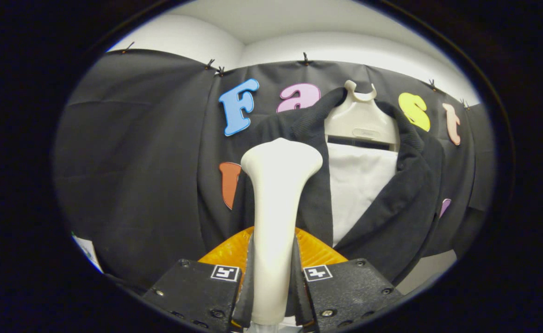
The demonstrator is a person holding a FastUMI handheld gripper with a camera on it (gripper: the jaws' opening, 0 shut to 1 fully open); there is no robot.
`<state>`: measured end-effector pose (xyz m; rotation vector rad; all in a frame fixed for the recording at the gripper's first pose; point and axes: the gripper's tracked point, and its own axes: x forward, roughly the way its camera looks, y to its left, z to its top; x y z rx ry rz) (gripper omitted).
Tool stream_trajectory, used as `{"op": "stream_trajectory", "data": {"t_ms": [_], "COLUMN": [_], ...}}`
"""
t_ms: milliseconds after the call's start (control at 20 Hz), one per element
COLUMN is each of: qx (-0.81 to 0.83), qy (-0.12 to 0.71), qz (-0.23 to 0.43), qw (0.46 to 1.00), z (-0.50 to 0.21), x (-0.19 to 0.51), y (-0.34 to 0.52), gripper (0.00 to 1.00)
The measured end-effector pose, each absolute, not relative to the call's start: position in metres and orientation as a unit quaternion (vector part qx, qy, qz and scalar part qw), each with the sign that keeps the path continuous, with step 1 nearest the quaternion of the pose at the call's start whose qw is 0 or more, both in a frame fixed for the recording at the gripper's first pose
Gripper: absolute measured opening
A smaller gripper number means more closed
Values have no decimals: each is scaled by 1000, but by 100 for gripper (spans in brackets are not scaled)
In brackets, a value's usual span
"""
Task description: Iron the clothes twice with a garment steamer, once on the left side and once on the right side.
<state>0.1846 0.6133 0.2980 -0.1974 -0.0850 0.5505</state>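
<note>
My gripper [271, 273] is shut on the handle of a cream-white garment steamer [276, 208], which stands upright between the fingers. Its wide head [281, 157] rises ahead of the fingers and rests against or just before the left front panel of a black cardigan [405, 203]. The cardigan hangs open on a white hanger [361, 118] against the booth wall, over a white inner garment [357, 185]. The steamer head covers part of the cardigan's left lapel; I cannot tell whether it touches the cloth.
An orange ribbed piece [317, 252] sits just behind the fingers at the steamer's base. The black cloth wall [132, 162] spreads behind and to the left. A pale floor or table patch [431, 270] shows below the cardigan's right hem.
</note>
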Motion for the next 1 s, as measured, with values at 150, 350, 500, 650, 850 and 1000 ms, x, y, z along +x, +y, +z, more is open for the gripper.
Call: {"op": "stream_trajectory", "data": {"t_ms": [150,350,500,650,850,1000], "qx": [-101,-108,-116,-121,-125,-129], "qy": [-23,-1,12,27,42,48], "qz": [272,272,271,272,268,267], "qw": [957,956,955,954,954,954], "z": [277,250,230,212,192,180], "x": [187,190,191,192,194,195], "y": [609,602,597,591,585,580], "gripper": [37,37,37,37,37,37]}}
